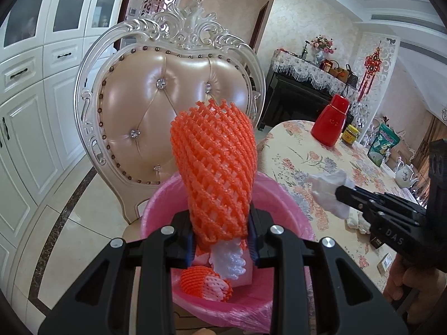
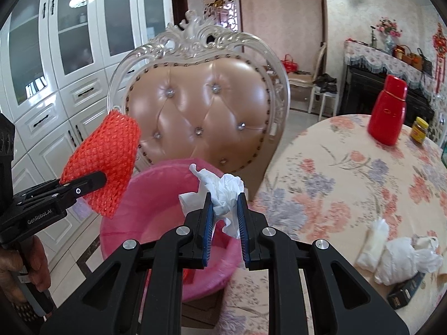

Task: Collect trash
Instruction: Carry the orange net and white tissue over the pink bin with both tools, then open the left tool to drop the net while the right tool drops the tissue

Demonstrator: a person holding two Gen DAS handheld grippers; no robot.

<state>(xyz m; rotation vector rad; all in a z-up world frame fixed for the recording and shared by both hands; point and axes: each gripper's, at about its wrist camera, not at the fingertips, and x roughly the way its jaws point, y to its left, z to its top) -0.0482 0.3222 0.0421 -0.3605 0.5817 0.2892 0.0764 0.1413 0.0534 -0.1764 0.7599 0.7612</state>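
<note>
Bright, even daylight; sharp centre, fisheye-bent edges (dark vignetted corners).

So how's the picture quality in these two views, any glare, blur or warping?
Left wrist view: strong fisheye bending of the cabinets, glossy highlights on the chair back, orange foam net sharp. Right wrist view: same warping, dark corner vignetting, red bottle and table trash slightly soft, crumpled tissue crisp.

Orange foam net sleeve (image 1: pixel 215 173), crumpled white tissue paper (image 2: pixel 223 189), glossy leather chair back (image 1: pixel 156 97), pink plastic bin liner (image 2: pixel 156 203)
</note>
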